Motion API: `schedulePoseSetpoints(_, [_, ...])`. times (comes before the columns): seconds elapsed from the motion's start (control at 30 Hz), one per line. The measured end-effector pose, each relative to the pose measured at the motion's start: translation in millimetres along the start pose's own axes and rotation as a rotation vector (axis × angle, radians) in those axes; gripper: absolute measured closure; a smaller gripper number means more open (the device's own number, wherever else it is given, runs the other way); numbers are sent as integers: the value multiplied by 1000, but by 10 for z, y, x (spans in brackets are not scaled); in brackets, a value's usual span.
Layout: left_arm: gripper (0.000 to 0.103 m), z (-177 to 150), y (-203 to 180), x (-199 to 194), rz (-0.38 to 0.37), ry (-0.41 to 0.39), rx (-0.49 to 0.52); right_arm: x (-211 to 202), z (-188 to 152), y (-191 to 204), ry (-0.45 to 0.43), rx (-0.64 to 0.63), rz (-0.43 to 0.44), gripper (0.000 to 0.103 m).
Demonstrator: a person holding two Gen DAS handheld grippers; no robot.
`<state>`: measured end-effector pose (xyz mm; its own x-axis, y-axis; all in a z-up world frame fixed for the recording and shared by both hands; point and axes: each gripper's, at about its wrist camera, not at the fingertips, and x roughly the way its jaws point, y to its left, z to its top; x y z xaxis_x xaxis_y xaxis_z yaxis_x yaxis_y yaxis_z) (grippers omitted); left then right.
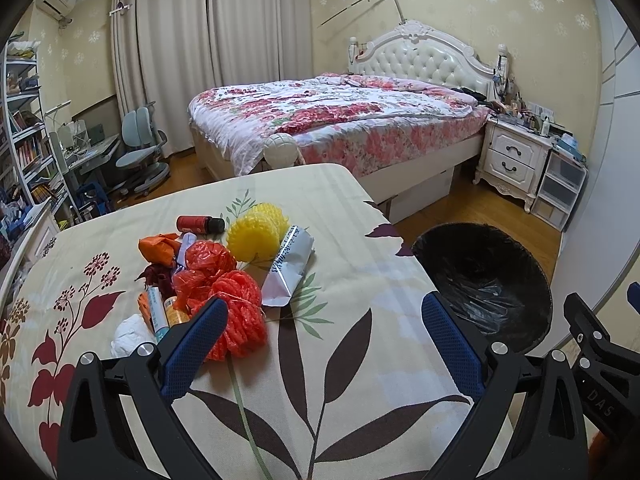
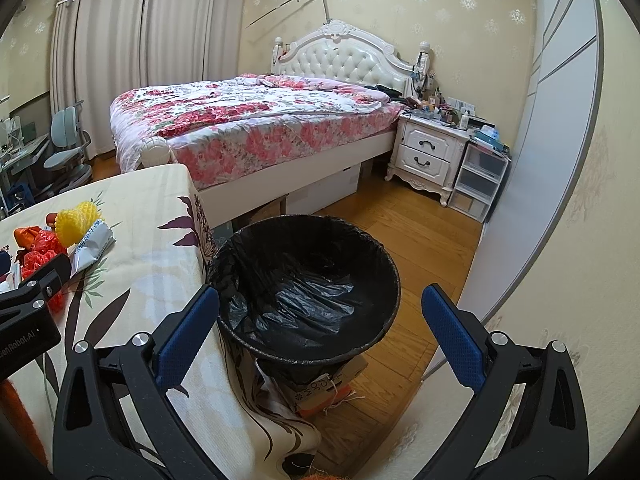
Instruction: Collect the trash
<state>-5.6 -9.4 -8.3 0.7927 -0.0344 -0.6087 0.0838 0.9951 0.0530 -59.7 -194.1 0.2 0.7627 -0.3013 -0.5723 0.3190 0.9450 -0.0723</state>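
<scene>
Trash [image 1: 208,276] sits in a heap on the table [image 1: 360,340], at about ten o'clock from the left gripper [image 1: 320,344]. That gripper is wide open and holds nothing, and its left finger [image 1: 196,344] is right at the near edge of an orange net bag [image 1: 240,320]. I think the step now is the first pick. It should go best to take the near orange bag first, close gently on a thick fold, and lift straight up so the other bits do not slide off. The heap has crinkly orange bags, a yellow foam net [image 1: 256,232], a flat silver wrapper [image 1: 290,268], a small red bottle [image 1: 200,224] and a white paper ball [image 1: 130,338]. They look light and squashy. The bin [image 2: 304,284] with a black bag stands on the floor at the table's edge, at two o'clock from the heap. The right gripper [image 2: 316,336] hangs above it, also wide open and empty.
</scene>
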Motion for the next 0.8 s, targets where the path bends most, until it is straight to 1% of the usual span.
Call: schedulePoseSetpoints(0.8, [6, 27, 17, 8, -13, 14, -6, 42, -77, 38, 18, 2, 1, 4])
